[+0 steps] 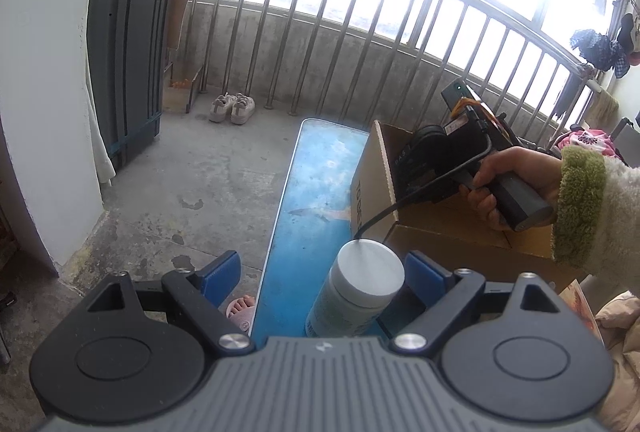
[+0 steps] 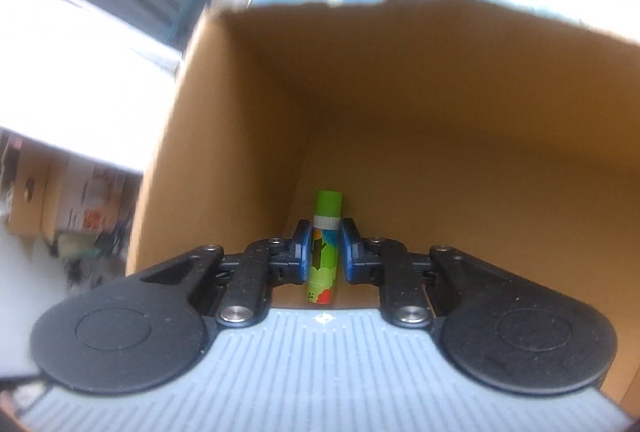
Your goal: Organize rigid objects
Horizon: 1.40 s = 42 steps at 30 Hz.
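tube: green printed stick (image 2: 323,248), clamped between the right gripper (image 2: 324,246) pads, inside the cardboard box (image 2: 460,136)
bottle: white-capped (image 1: 362,292), standing on the blue table (image 1: 316,192) just beside the box (near corner)
left gripper (image 1: 326,272): jaws wide apart, bottle between them, contact unclear
right hand (image 1: 496,188): on the gripper handle, over the box
shoes (image 1: 232,108): floor, well beyond the box

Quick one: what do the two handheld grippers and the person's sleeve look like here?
Both grippers, left and right, match: ribbed grey body with a small white logo, black linkages with round discs and silver pivot bolts, blue pads on the jaws. A black cable runs to the right unit's dark cylindrical handle. The sleeve is fluffy cream with a green cuff.
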Motion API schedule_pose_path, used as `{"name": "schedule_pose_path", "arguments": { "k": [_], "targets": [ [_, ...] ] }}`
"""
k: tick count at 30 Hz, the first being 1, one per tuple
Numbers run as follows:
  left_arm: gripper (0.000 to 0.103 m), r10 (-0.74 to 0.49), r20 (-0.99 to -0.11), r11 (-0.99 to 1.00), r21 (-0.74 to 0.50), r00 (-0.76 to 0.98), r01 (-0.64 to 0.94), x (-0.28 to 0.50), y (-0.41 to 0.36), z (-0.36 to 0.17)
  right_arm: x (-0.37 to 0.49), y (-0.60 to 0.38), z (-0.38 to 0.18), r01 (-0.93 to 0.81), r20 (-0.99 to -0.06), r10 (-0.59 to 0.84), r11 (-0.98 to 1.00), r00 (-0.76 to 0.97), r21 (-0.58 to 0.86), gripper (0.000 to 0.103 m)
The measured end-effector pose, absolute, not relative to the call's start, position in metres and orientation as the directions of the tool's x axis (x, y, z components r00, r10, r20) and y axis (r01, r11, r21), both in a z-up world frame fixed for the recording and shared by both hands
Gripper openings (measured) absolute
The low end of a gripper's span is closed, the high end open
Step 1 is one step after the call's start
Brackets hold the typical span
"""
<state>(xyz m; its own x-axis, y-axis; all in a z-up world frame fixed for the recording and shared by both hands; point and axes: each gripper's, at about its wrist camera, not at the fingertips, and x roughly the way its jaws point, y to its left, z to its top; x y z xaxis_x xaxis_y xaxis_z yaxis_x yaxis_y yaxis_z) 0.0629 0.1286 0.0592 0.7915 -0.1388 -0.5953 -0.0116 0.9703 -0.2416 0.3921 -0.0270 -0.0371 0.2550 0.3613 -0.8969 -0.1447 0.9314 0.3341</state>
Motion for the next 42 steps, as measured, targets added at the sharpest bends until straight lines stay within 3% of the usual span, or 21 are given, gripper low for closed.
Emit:
{"name": "schedule_pose_path", "arguments": {
  "k": [3, 6, 12, 19, 25, 32, 38, 42],
  "targets": [
    [0.090, -0.143, -0.594, 0.971, -0.237, 0.791, -0.003, 0.064, 0.126, 0.059, 0.399, -0.035, -0.023, -0.126, -0.865, 0.392, 0.920, 0.314, 0.371, 0.017],
    [0.090, -0.150, -0.590, 0.971, -0.238, 0.793, 0.007, 0.061, 0.122, 0.061, 0.392, -0.043, -0.011, -0.106, -0.854, 0.389, 0.920, 0.347, 0.376, 0.031],
    [0.090, -0.166, -0.558, 0.970, -0.242, 0.813, 0.032, 0.052, 0.118, 0.068, 0.354, -0.064, 0.039, -0.166, -0.778, 0.462, 0.885, 0.425, 0.434, 0.032],
    [0.090, -0.194, -0.517, 0.964, -0.256, 0.833, 0.066, 0.037, 0.112, 0.077, 0.258, -0.144, 0.146, -0.358, -0.547, 0.588, 0.804, 0.596, 0.475, 0.033],
    [0.090, -0.212, -0.497, 0.965, -0.244, 0.841, 0.100, 0.025, 0.103, 0.083, 0.144, -0.225, 0.186, -0.427, -0.350, 0.597, 0.782, 0.722, 0.454, 0.039],
    [0.090, -0.258, -0.516, 0.961, -0.224, 0.817, 0.162, 0.015, 0.088, 0.079, 0.052, -0.284, 0.145, -0.398, -0.298, 0.640, 0.710, 0.708, 0.581, 0.039],
    [0.089, -0.315, -0.593, 0.949, -0.172, 0.741, 0.266, 0.015, 0.059, 0.048, 0.042, -0.261, 0.027, -0.225, -0.371, 0.697, 0.605, 0.614, 0.764, 0.039],
    [0.070, -0.342, -0.664, 0.933, -0.157, 0.665, 0.324, 0.027, 0.038, 0.021, 0.034, -0.241, -0.024, -0.122, -0.398, 0.728, 0.547, 0.559, 0.828, 0.037]
  ]
}}
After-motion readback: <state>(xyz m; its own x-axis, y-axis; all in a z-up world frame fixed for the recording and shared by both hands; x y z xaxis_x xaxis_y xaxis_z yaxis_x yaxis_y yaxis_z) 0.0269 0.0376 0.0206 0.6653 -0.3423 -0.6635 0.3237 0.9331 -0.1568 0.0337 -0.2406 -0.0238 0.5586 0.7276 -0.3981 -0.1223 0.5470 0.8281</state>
